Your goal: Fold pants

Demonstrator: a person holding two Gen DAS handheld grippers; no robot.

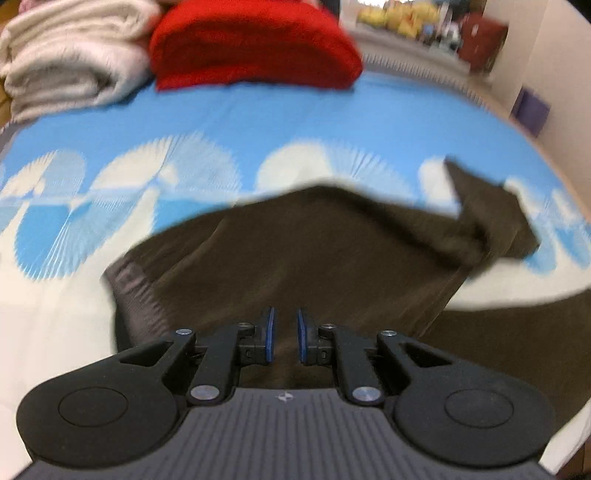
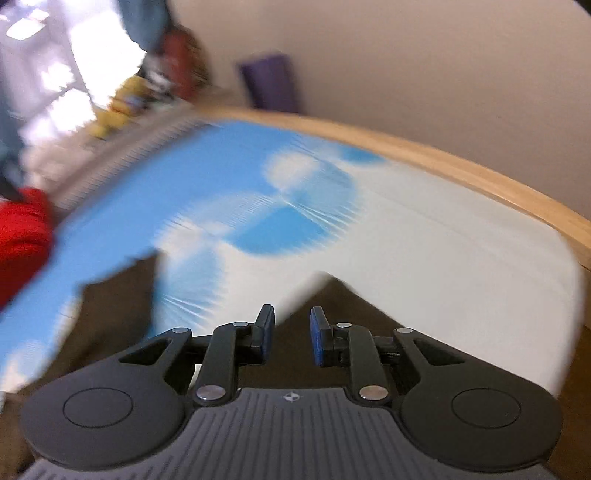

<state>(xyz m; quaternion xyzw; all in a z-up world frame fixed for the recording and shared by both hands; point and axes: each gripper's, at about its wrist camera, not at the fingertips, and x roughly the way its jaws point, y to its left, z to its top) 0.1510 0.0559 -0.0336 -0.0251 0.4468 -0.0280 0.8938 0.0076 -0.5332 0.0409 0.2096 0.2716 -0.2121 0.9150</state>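
1. Left gripper (image 1: 284,334): jaws parted by a narrow gap, blue pads facing each other, nothing visibly clamped. Brown cloth shows through the gap; whether the pads touch it cannot be told.
2. Right gripper (image 2: 291,334): jaws parted slightly wider, nothing between them. A pointed fold of brown cloth lies just beyond the tips.
3. Pants (image 1: 314,254): dark brown, spread on the bed directly ahead of the left gripper. A grey lining or waistband shows at their left edge; one end sticks up at far right. In the right wrist view they reappear below and to the left of the gripper.
4. Sheet (image 1: 258,118): blue with white fan-shaped motifs, turning plain white nearer the cameras; it covers the bed.
5. Bed frame (image 2: 461,173): light wood rim along the sheet's far edge.
6. Red blanket (image 1: 255,44): folded, at the far end of the bed.
7. Cream blanket (image 1: 70,59): folded, just left of the red one, touching it.
8. Room: pale wall (image 2: 406,55); purple object (image 2: 273,83) against it; yellow items (image 1: 399,16) on a distant ledge, blurred.
9. Writing: none legible; both views are motion-blurred.
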